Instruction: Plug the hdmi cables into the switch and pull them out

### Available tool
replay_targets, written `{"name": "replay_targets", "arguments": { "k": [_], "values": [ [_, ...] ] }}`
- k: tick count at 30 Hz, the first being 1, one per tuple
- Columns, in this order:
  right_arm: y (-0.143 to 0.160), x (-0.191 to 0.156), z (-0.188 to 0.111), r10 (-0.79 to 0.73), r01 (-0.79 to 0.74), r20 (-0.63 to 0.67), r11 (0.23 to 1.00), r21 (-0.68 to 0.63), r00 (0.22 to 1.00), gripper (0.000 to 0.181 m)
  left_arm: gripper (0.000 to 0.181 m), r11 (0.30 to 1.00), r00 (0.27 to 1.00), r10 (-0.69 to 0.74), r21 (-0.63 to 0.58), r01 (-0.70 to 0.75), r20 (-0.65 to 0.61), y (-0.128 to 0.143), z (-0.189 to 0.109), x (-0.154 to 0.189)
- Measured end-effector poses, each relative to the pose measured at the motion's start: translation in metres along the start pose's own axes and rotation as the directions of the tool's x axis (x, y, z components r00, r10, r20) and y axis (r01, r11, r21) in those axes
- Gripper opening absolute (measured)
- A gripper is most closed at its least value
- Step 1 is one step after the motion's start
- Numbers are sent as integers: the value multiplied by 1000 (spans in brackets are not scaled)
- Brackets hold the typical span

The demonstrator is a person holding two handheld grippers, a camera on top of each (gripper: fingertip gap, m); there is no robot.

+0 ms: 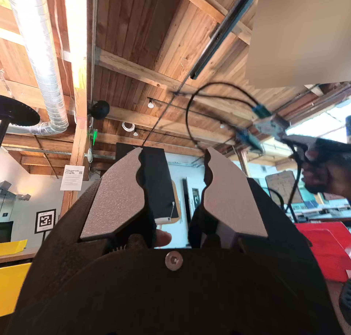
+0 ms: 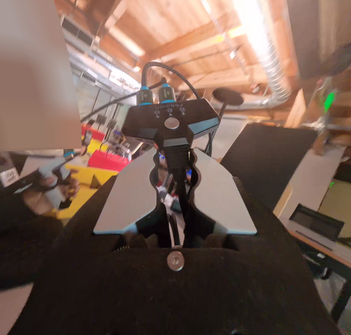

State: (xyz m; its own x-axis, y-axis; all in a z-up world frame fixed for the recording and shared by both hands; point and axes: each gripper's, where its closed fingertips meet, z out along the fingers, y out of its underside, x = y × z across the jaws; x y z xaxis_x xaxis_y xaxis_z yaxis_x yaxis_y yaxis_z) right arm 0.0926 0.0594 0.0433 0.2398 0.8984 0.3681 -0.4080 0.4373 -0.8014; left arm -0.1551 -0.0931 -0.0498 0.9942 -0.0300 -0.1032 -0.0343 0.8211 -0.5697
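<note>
Wooden ceiling beams (image 1: 144,73) are above me. My left gripper (image 1: 173,151) is wide open, holding nothing. My right gripper (image 2: 173,152) squeezes the black plug (image 2: 175,159) under the switch (image 2: 171,116), where two blue-ringed cables (image 2: 152,95) sit plugged in.

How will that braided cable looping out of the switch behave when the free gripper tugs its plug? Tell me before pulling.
The cable holds a springy arch, so it's probably semi-stiff. The switch hangs from the right gripper by its tail only, so it would likely swing. The left gripper is open and empty.
</note>
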Motion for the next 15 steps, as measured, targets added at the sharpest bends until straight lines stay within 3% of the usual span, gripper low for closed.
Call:
{"name": "replay_targets", "arguments": {
  "k": [2,7,11,15],
  "values": [
    [-20,16,-13,19,-12,-67,994,106,998,30,58,998,999,0,-58,-2,-44,11,2,7],
    [-41,48,-50,67,-32,-153,975,220,986,30,55,991,995,-21,-133,7,-99,25,3,17],
    [-26,80,-74,169,-130,-201,973,193,965,30,53,982,994,-40,-185,21,-98,35,4,16],
    [11,118,-99,292,-263,-286,955,135,912,30,52,971,989,-72,-238,40,-126,44,3,21]
  ]
}}
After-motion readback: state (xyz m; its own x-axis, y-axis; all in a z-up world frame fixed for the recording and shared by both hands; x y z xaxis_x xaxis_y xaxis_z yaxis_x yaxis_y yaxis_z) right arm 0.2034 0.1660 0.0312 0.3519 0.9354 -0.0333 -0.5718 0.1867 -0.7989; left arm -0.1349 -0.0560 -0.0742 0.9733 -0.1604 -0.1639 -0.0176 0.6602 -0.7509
